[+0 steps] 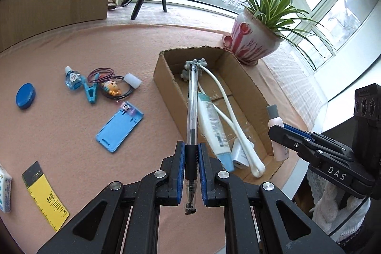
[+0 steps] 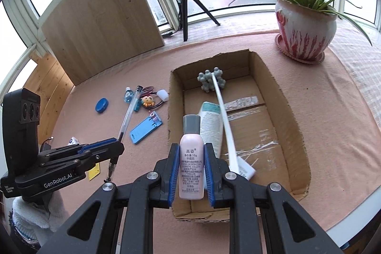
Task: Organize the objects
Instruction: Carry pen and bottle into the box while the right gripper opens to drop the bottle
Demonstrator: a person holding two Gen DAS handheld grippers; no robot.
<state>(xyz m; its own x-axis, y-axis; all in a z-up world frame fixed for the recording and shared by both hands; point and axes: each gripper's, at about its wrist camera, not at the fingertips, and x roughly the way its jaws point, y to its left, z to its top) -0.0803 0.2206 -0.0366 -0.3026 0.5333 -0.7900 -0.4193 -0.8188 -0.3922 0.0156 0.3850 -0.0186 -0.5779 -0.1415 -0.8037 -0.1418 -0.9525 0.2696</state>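
Observation:
My left gripper is shut on a clear pen, held above the table with its cap end over the cardboard box. The pen also shows in the right wrist view. My right gripper is shut on a pink bottle with a grey cap, held upright at the near end of the box. The box holds a white tube, a long white massager with grey balls and a small white charger.
On the pink cloth left of the box lie a blue phone stand, blue clip, blue drop bottle, cartoon charm with hair ties, white cap, blue lid and yellow ruler. A potted plant stands behind the box.

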